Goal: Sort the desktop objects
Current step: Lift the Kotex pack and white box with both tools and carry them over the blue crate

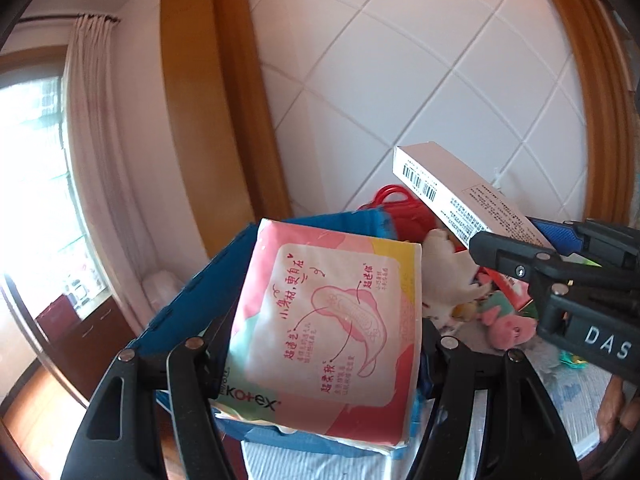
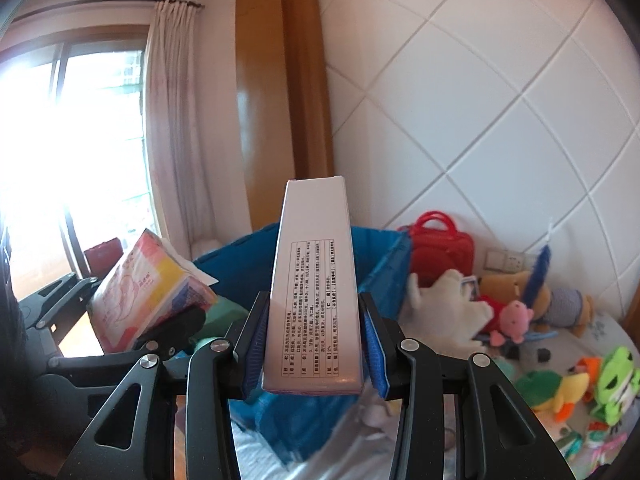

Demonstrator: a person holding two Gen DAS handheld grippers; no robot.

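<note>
My left gripper [image 1: 320, 344] is shut on a pink Kotex pad pack [image 1: 328, 328] and holds it above the blue fabric bin [image 1: 192, 300]. The pack also shows in the right wrist view [image 2: 148, 296], tilted over the bin's left side. My right gripper [image 2: 314, 344] is shut on a long white box [image 2: 314, 292] with printed text, held upright over the blue bin [image 2: 384, 264]. In the left wrist view the white box [image 1: 460, 192] sticks up to the left from the right gripper [image 1: 532, 248].
A red bag [image 2: 440, 248] stands behind the bin against the tiled wall. Plush toys lie on the bed at right: a white one [image 2: 448, 300], a pink one [image 2: 516, 320], a green frog [image 2: 616, 380]. A wooden post and curtain stand at the left.
</note>
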